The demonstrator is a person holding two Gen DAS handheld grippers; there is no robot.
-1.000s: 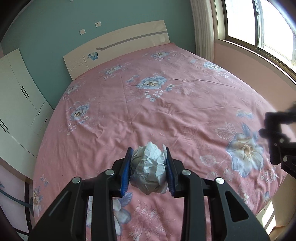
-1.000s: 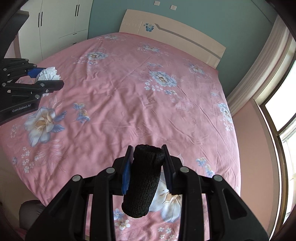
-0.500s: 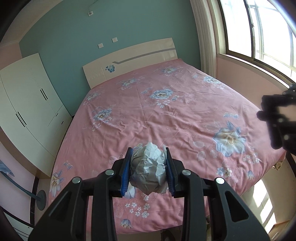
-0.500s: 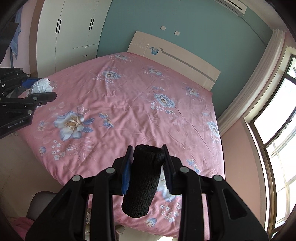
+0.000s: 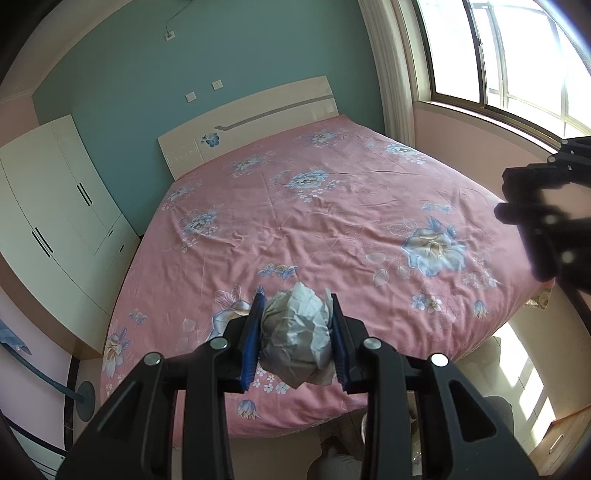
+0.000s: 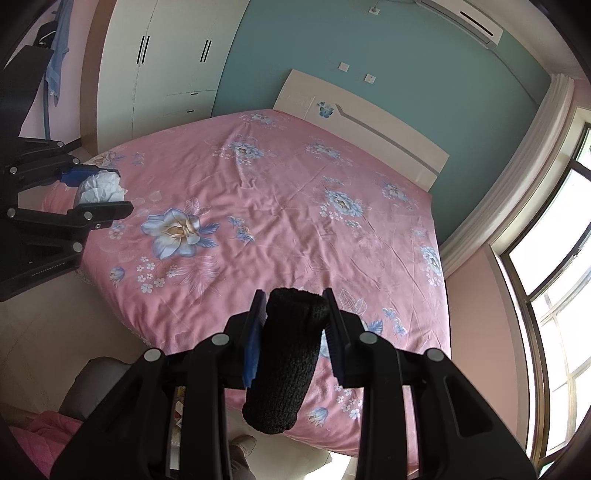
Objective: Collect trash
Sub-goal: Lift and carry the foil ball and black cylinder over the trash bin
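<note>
Both grippers have drawn back and upward from the bed since the earlier frames, so that its whole foot edge and a strip of floor now show below the fingers, while each load sits between the fingers just as before.

Beyond the fingers spreads the bed (image 5: 332, 229), covered by a pink sheet printed with blue and white flowers and lightly creased. Past it stands a pale headboard (image 5: 251, 122) with a blue butterfly motif against a teal wall. A white wardrobe (image 5: 55, 206) lies to the left of the left gripper's fingers, and a bright window (image 5: 509, 55) with a cream curtain to their right. The right wrist view also catches an air conditioner (image 6: 461, 18) high on the wall.

The left gripper (image 5: 297, 336) pinches a crumpled white paper ball (image 5: 295, 339), creased and greyish in shadow, its blue pads pressing both sides. The right gripper (image 6: 293, 334) pinches a black knitted sock (image 6: 284, 362), a soft fuzzy roll that hangs below the fingers, over the foot of the bed.

Each gripper shows in the other's view only as a dark shape at the frame's edge, partly cut off. Below the fingers, a grey object and something pink on the floor are too cut off to name.
</note>
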